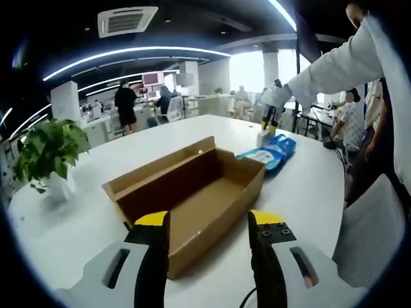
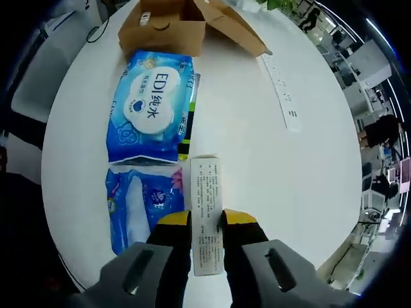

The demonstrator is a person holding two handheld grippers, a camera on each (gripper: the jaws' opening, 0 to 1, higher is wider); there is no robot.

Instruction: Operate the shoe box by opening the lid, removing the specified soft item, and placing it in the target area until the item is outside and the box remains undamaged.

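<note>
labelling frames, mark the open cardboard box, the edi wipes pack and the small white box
cardboard box (image 1: 212, 196): left gripper view, bare inside floor
EDI wipes pack (image 2: 153, 106): right gripper view, white label
small white box (image 2: 207, 199): right gripper view, printed face
</note>
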